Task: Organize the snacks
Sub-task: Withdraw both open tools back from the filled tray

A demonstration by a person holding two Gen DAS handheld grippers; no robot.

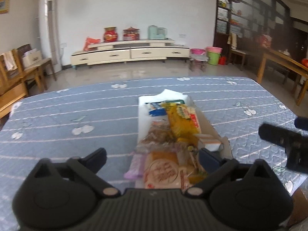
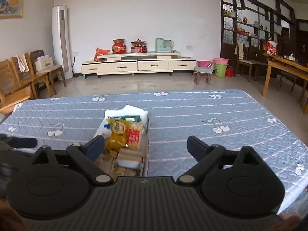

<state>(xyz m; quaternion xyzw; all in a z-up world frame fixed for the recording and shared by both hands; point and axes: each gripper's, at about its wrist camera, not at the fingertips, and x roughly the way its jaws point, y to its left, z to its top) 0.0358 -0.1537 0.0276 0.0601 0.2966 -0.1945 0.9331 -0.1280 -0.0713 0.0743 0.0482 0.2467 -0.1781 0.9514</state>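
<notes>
A white cardboard box (image 1: 142,115) lies lengthwise on the blue quilted tablecloth (image 1: 63,113) and is filled with several snack packets. Among them are a yellow packet (image 1: 182,122), a blue-and-white packet (image 1: 156,109), a clear-wrapped brown pastry (image 1: 157,134) and a round pastry pack (image 1: 163,172). My left gripper (image 1: 152,155) is open above the box's near end, its right finger over the snacks. My right gripper (image 2: 145,141) is open, its left finger over the box (image 2: 147,152) beside the yellow packet (image 2: 118,133), its right finger over bare cloth. Neither holds anything.
The other gripper shows at the right edge (image 1: 284,140) and the left edge (image 2: 21,142). Beyond the table's far edge are wooden chairs (image 2: 25,77), a low cream cabinet (image 2: 138,65) and a wooden table (image 2: 284,67). Blue cloth (image 2: 221,115) spreads right of the box.
</notes>
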